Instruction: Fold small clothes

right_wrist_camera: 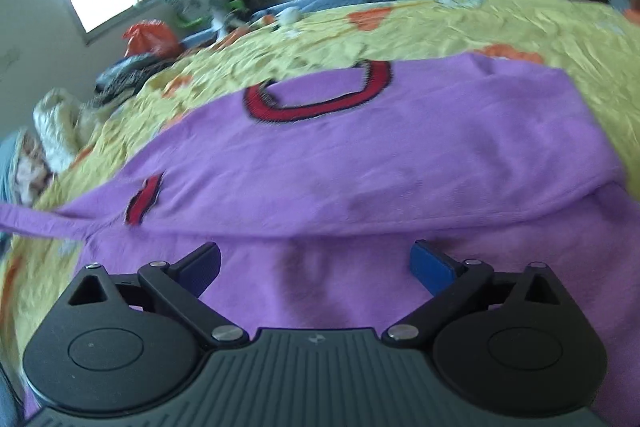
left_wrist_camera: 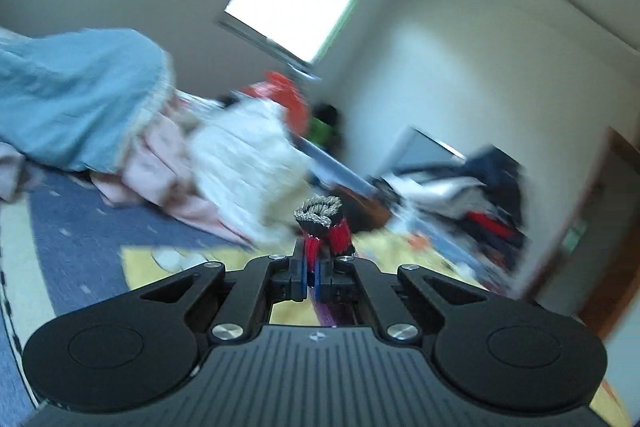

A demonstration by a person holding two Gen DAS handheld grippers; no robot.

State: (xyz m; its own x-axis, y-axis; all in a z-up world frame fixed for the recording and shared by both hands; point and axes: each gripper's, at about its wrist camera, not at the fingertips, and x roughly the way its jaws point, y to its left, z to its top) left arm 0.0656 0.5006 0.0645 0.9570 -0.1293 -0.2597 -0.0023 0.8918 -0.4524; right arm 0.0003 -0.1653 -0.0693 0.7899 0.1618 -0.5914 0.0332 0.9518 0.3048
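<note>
On the gripper (right_wrist_camera: 316,265), no readable writing

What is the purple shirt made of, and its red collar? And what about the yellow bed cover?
The purple shirt looks like soft knit cotton, matte, since it drapes and creases gently. Its red collar seems a ribbed knit band with dark edging; it looks thicker than the shirt. The yellow bed cover appears to be thin woven cloth, matte, full of fine crinkles. The blur leaves all this uncertain.
</note>
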